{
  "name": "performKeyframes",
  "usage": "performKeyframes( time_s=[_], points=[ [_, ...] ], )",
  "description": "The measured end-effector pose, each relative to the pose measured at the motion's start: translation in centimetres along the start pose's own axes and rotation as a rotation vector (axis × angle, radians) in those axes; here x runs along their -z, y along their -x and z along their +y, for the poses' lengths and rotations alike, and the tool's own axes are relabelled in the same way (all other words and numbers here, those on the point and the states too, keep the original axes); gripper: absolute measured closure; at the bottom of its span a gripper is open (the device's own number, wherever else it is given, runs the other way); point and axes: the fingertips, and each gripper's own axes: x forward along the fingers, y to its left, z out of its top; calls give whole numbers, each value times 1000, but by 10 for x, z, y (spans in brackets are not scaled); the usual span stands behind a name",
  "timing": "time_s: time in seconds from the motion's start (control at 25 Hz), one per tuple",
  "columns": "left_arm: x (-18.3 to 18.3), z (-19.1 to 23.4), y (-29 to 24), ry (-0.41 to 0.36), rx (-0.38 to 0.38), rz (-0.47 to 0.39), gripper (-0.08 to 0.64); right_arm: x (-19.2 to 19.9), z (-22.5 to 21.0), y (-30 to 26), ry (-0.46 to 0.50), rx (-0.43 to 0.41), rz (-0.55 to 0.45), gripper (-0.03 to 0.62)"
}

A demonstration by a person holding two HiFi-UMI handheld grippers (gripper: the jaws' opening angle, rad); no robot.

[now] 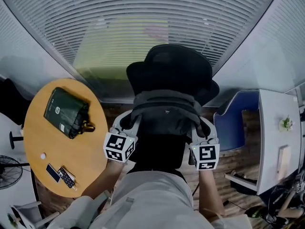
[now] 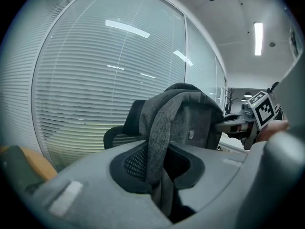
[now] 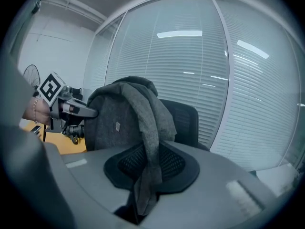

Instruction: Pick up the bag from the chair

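Left claw [image 2: 164, 197] is clamped on one grey strap [image 2: 159, 132], right claw [image 3: 143, 199] on the other; the bag [image 1: 167, 112] is hung between them before the chair [image 1: 172, 68] backrest. Both should be raised evenly and kept level, so nothing is snagged.

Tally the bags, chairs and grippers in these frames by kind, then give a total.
Bags: 2, the grey bag held by both grippers and a dark green bag on the round table.
Chairs: 2, a black chair and a blue chair.
Grippers: 2, the left gripper and the right gripper.
Total: 6
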Motion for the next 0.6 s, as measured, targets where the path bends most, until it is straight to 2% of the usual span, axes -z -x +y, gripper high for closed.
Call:
performKeyframes(
  time_s=[0.6],
  points=[
    [-47, -19, 47, -14, 4, -61, 502, -51, 8, 47, -7, 10, -65, 532]
  ],
)
